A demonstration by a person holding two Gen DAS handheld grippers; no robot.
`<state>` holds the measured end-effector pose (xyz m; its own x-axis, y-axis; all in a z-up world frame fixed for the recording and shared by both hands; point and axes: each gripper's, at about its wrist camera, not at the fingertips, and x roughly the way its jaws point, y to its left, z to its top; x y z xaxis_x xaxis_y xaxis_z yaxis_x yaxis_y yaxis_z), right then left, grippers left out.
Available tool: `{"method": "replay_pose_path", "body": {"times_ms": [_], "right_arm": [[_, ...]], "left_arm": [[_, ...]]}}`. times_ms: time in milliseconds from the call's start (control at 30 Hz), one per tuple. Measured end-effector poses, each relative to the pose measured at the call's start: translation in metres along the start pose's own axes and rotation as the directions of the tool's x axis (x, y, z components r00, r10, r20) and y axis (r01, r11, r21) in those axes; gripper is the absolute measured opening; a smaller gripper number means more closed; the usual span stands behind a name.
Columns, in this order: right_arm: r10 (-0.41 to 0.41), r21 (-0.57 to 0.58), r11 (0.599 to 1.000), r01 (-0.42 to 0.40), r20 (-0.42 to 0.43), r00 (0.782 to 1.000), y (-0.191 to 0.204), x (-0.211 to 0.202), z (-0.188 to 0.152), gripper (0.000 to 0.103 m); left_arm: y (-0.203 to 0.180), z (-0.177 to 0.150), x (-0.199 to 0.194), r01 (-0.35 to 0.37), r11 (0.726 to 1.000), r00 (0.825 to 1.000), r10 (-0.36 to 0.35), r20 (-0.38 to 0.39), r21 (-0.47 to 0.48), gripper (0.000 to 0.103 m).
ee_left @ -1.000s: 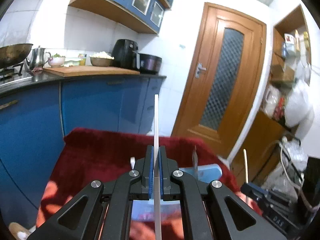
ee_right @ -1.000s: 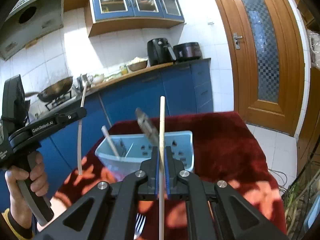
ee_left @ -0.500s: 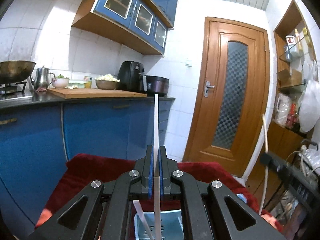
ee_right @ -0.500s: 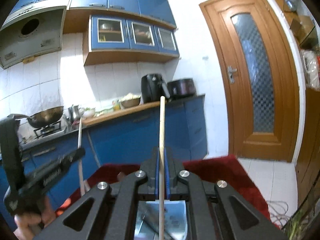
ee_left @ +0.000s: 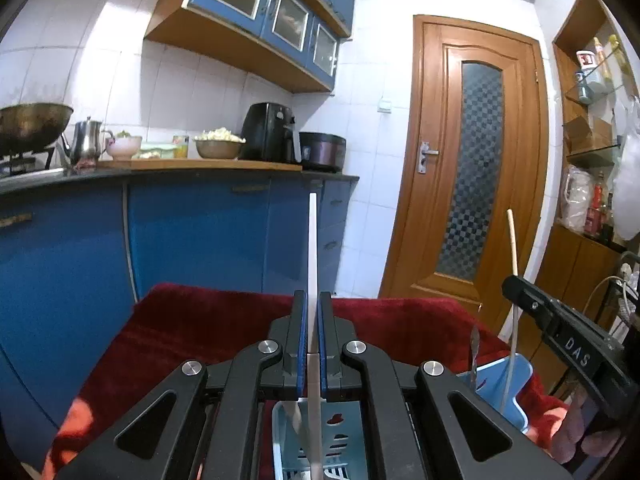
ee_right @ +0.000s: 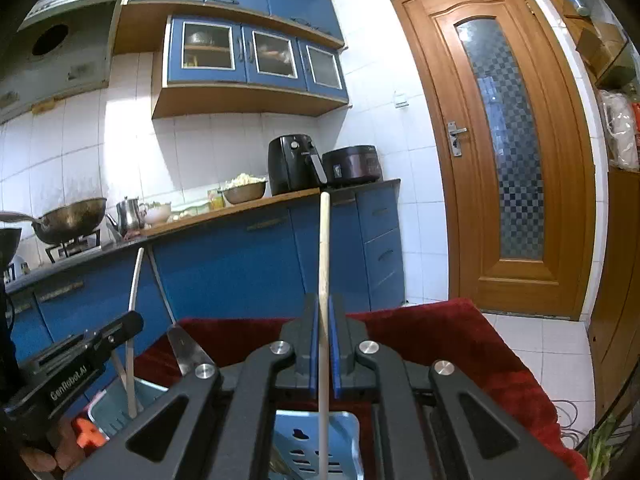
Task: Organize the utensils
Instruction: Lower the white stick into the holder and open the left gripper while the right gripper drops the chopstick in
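Note:
My left gripper (ee_left: pixel 313 320) is shut on a white chopstick (ee_left: pixel 312 248) that stands upright, its lower end going down into the light blue utensil basket (ee_left: pixel 344 452). My right gripper (ee_right: pixel 323 320) is shut on a wooden chopstick (ee_right: pixel 323 252), also upright, with its lower end in the same basket (ee_right: pixel 304 440). A metal knife blade (ee_right: pixel 184 350) stands in the basket. The right gripper (ee_left: pixel 516 292) shows in the left wrist view, and the left gripper (ee_right: pixel 134 322) in the right wrist view. The basket sits on a red cloth (ee_left: pixel 200 332).
Blue kitchen cabinets (ee_left: pixel 192 236) with a counter holding an air fryer (ee_left: pixel 270 132), bowls and a kettle stand behind. A wooden door (ee_left: pixel 472 168) is at the right, with shelves (ee_left: pixel 592 120) beside it. An orange object (ee_right: pixel 86 432) lies by the basket.
Both grippers have come lower and closer to the basket with their chopsticks, whose lower ends now reach into it. Both stay shut.

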<state>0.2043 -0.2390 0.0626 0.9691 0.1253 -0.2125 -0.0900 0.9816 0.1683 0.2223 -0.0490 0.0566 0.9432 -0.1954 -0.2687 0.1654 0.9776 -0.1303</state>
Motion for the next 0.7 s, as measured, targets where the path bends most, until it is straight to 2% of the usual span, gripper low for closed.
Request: {"method": "replay_pose_path", "body": {"times_ms": [433,700], "right_arm": [[0.018,0.008,1.0,-0.018,-0.047,0.999,-0.0008,0.0007,-0.0064,0.007],[0.036,0.011,0.999,-0.036,-0.079,0.996,0.0003,0.0001,-0.0086,0.007]], "left_arm": [[0.0054,-0.0036,0.0036,0.0,1.0,1.0,0.0,-0.027,-0.031,0.004],[0.0028,-0.0037,0.0016,-0.017,1.0,0.999,0.016,-0.028,-0.01,0.004]]}}
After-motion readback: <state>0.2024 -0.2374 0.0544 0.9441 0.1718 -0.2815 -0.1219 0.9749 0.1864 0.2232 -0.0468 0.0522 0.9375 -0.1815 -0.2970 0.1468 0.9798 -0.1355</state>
